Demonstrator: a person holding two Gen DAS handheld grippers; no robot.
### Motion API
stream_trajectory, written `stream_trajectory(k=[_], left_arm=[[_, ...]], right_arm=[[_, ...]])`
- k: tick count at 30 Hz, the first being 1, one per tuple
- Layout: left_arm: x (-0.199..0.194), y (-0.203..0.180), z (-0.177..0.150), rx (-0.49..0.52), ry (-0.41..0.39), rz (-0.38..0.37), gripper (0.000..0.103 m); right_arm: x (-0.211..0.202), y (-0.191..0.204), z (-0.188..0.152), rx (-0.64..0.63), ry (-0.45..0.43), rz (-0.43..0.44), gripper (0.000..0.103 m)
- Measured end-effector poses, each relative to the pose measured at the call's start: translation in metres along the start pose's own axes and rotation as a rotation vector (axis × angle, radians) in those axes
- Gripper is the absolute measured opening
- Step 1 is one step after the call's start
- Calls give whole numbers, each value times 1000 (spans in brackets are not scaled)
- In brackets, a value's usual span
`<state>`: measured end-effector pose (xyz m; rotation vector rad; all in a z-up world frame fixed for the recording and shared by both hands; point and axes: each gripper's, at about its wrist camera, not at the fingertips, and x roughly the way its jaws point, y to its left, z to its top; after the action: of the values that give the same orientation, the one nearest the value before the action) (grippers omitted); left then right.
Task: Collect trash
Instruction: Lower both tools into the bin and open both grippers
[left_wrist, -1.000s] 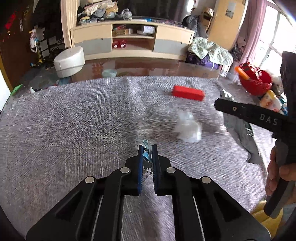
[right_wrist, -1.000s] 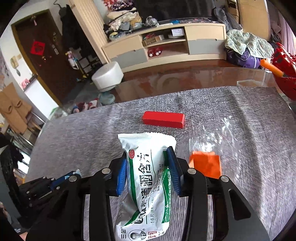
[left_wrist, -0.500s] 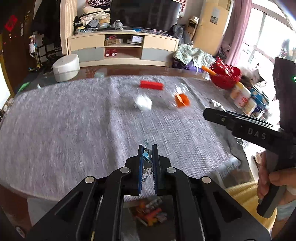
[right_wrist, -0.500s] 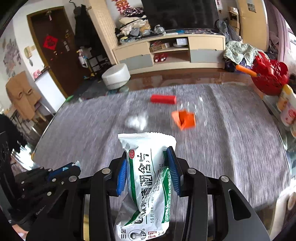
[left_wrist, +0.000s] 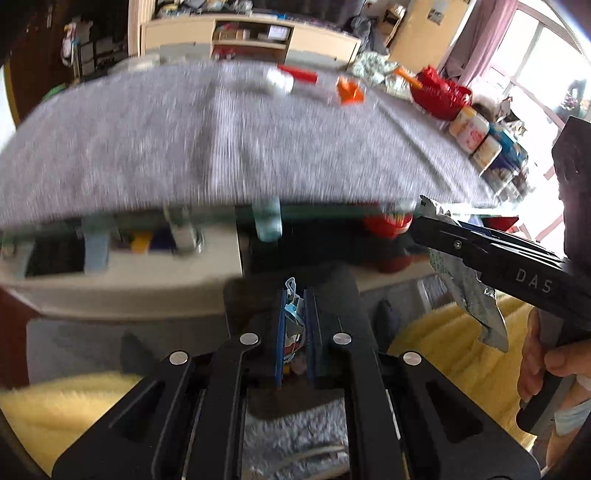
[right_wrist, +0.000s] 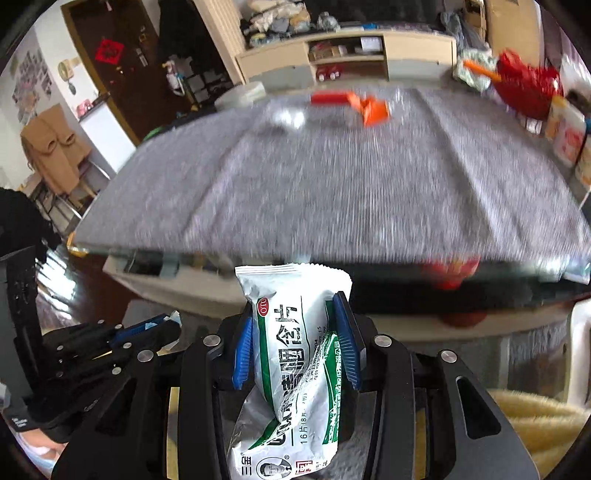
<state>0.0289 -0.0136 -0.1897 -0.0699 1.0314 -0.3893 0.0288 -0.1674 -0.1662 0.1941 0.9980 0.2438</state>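
Observation:
My left gripper is shut on a small crumpled blue and white wrapper, held off the near edge of the grey-clothed table. My right gripper is shut on a white and green medicine packet, also off the near edge. From the left wrist view the right gripper shows at the right, the packet hanging from it. Far back on the cloth lie a red bar, a white crumpled scrap and an orange piece in clear plastic.
A shelf with blurred items sits under the glass table edge. Yellow fluffy cushions and a grey rug lie below. A red basket and several jars stand at the table's right side. A hand grips the right tool.
Both grippers have drawn back from over the cloth to beyond the table's near edge and sunk a little, each still holding its piece of trash. The items on the cloth now look far away.

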Motion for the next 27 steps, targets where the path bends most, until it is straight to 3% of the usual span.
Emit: stream_trajectory(k=[7, 21, 25, 27], left_arm=[[40, 2, -36, -17, 102, -5, 8], [80, 7, -45, -44, 207, -35, 11], [84, 7, -45, -50, 221, -25, 25], [84, 9, -44, -53, 223, -18, 37]], right_arm=[[38, -11, -32, 45, 82, -4, 41], [86, -19, -45, 100, 176, -8, 43], [88, -20, -43, 109, 190, -2, 49], [89, -21, -42, 113, 193, -5, 66]])
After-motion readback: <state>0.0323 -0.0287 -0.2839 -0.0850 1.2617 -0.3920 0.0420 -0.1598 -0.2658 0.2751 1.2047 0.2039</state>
